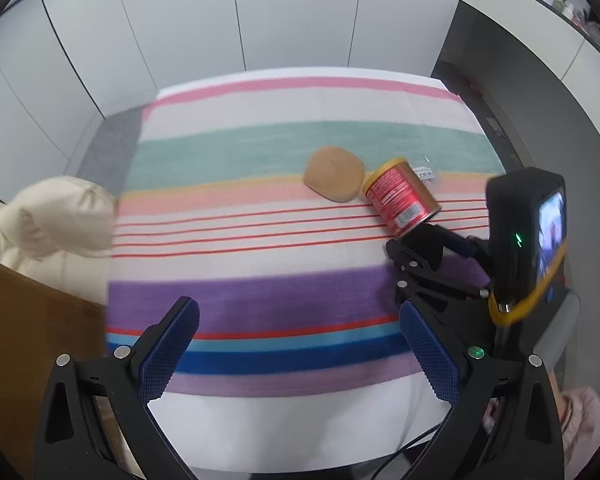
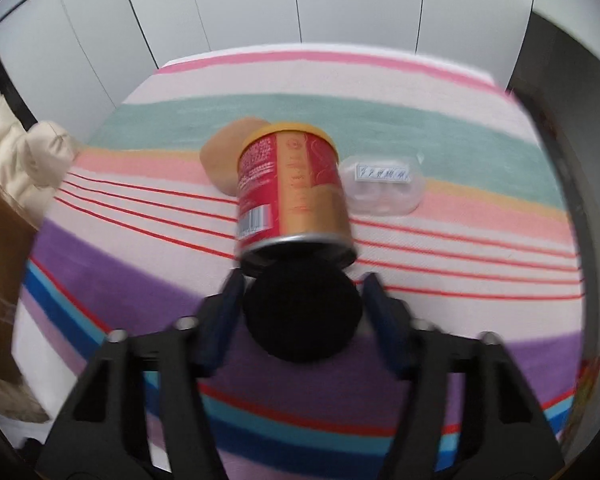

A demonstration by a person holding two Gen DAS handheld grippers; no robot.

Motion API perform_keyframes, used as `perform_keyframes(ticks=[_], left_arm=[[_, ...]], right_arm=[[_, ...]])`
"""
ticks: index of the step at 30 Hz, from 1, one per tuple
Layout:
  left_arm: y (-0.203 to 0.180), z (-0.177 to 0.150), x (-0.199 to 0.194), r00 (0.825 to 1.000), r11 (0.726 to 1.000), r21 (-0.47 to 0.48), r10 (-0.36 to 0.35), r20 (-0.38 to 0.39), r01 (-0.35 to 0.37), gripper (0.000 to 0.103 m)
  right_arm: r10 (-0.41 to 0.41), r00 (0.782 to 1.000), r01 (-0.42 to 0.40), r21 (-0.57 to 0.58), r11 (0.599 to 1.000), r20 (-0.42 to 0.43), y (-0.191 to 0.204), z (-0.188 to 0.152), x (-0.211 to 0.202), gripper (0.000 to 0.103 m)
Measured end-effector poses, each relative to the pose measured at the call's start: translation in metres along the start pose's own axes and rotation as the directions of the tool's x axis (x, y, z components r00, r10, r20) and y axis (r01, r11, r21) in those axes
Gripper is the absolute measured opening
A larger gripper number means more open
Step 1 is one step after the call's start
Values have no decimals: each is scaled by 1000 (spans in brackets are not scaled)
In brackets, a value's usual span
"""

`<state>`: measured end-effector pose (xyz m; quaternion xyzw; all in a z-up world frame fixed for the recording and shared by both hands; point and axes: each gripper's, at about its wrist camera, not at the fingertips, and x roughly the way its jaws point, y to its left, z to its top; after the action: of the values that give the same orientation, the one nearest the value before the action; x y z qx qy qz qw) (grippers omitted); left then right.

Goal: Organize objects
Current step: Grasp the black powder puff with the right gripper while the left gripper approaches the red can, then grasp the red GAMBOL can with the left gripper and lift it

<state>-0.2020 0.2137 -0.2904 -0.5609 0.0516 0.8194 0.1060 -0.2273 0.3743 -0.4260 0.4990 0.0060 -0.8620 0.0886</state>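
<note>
Objects to be organized are gathered right of centre on a striped cloth [image 1: 260, 300], by which the surface is covered. A cream padded garment [image 1: 60, 216] is bunched at the cloth's left edge. The left gripper [image 1: 298, 306] is held over the purple and blue stripes near the front edge; its blue fingers [image 1: 168, 344] are spread wide and nothing is seen between them. The right gripper [image 2: 303, 280] is pointed down at the cluster, and its fingers are closed against the two sides of a black disc [image 2: 302, 320], which is gripped just in front of the can [image 2: 296, 188]. The red and gold can is laid on its side over the thin red lines, with its yellow lid turned away and its metal end turned toward the disc. A tan bun [image 1: 334, 178] is placed just beside the lid end, on the left. A clear case [image 2: 384, 188] with a white label is found near the can's right side.
</note>
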Motion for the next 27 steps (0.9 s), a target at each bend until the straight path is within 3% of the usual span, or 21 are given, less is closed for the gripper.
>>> perform_keyframes(ticks=[7, 11, 17, 20, 22, 24, 27], left_arm=[[-21, 21, 28, 993, 995, -31, -96, -62, 94, 101], [-42, 41, 50, 983, 986, -75, -153, -104, 146, 101], [-56, 77, 85, 984, 964, -250, -126, -127, 91, 101], [-61, 87, 113, 974, 954, -295, -119, -193, 58, 101], [-60, 86, 128, 969, 947, -319, -109, -221, 34, 91], [-55, 80, 122, 985, 934, -358, -63, -159, 2, 54], [-59, 74, 112, 993, 955, -295, -7, -114, -27, 54]], right_arm=[[30, 999, -32, 117, 993, 17, -38, -19, -25, 51], [39, 999, -44, 242, 969, 26, -74, -33, -40, 51], [54, 998, -57, 332, 941, 18, -99, -56, -46, 51], [51, 999, -52, 315, 948, 12, -96, -59, -49, 51], [56, 998, -56, 310, 949, 11, -96, -59, -49, 51], [58, 998, -59, 312, 948, 12, -99, -60, -50, 51], [62, 998, -62, 312, 948, 8, -99, -62, -52, 51]])
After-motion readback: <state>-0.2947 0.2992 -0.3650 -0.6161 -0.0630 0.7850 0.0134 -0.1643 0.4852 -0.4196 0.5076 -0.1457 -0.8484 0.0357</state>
